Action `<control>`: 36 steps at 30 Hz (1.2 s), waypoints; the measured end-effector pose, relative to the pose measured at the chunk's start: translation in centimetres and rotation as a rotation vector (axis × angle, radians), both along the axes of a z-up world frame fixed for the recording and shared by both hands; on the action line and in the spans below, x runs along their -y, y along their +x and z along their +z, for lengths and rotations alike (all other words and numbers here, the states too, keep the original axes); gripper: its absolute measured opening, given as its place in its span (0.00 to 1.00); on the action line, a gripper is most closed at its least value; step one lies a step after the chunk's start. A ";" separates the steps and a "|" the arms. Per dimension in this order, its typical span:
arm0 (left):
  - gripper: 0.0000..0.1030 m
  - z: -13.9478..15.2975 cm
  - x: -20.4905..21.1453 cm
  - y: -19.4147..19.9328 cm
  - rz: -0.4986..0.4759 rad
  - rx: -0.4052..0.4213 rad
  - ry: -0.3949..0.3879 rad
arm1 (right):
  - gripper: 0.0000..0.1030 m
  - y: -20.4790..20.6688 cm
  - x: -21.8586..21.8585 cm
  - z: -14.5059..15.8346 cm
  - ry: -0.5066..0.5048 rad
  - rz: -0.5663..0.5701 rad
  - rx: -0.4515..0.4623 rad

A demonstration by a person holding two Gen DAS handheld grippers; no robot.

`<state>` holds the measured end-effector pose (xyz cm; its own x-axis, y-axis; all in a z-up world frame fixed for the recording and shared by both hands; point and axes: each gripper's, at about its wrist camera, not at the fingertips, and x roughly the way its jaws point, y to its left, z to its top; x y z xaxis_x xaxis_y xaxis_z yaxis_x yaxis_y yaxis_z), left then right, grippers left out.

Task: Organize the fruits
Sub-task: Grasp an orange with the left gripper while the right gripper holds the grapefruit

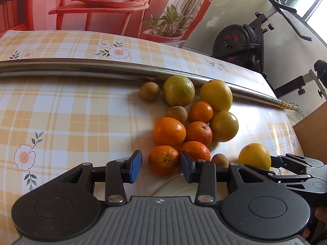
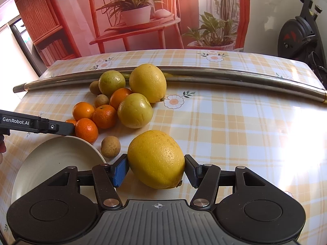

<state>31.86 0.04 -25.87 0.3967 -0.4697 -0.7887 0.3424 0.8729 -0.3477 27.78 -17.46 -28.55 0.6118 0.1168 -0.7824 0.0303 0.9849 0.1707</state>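
A pile of fruit lies on the plaid tablecloth point(image 1: 61, 112): several small oranges, yellow-green citrus point(image 1: 178, 90) and small brown round fruits point(image 1: 149, 91). My left gripper point(image 1: 161, 166) is open, its blue pads on either side of a small orange point(image 1: 163, 160), with a gap on the left side. My right gripper point(image 2: 156, 168) is shut on a large yellow citrus point(image 2: 156, 159), pads pressing both its sides; this fruit also shows in the left wrist view point(image 1: 254, 156). A white plate point(image 2: 55, 161) sits at the near left in the right wrist view.
A long steel pipe point(image 1: 81, 69) lies across the table behind the fruit, also visible in the right wrist view point(image 2: 224, 75). An exercise bike point(image 1: 241, 45) stands beyond the table's right edge. A brown box point(image 1: 312, 130) is at the right.
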 end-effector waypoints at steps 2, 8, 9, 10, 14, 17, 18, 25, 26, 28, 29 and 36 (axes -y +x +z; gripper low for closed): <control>0.42 -0.2 -0.4 0.2 0.005 -0.009 -0.019 | 0.53 -0.1 0.0 0.0 0.002 -0.002 0.000; 0.42 -0.4 -1.1 0.6 0.006 -0.036 -0.058 | 0.53 -0.1 0.1 0.0 0.010 -0.006 -0.001; 0.41 -0.5 -1.4 0.7 0.012 -0.046 -0.073 | 0.53 0.0 0.2 0.1 0.014 -0.007 -0.002; 0.41 -0.6 -1.7 0.8 0.015 -0.056 -0.088 | 0.53 0.0 0.3 0.1 0.015 -0.008 -0.002; 0.41 -0.6 -2.2 0.5 -0.008 -0.065 -0.097 | 0.53 -0.1 0.4 0.1 0.019 -0.008 -0.004; 0.41 -0.5 -2.2 0.4 -0.020 -0.060 -0.087 | 0.53 -0.1 0.5 0.1 0.027 -0.007 -0.005; 0.41 -0.6 -2.2 0.5 -0.019 -0.068 -0.090 | 0.53 -0.1 0.5 0.1 0.027 -0.008 -0.005; 0.40 -0.8 -1.2 1.5 -0.003 -0.084 -0.105 | 0.53 0.0 0.4 0.1 0.019 -0.010 -0.002; 0.37 -0.9 -1.2 1.6 0.003 -0.091 -0.105 | 0.53 0.0 0.4 0.1 0.019 -0.011 -0.002; 0.34 -0.9 -1.5 1.5 0.015 -0.101 -0.110 | 0.53 -0.1 0.3 0.1 0.016 -0.012 0.001; 0.33 -0.8 -1.5 1.4 0.019 -0.095 -0.102 | 0.53 -0.1 0.3 0.1 0.014 -0.011 0.002; 0.33 0.6 -2.7 0.4 0.022 -0.049 -0.089 | 0.53 -0.4 0.5 0.2 0.024 -0.030 -0.002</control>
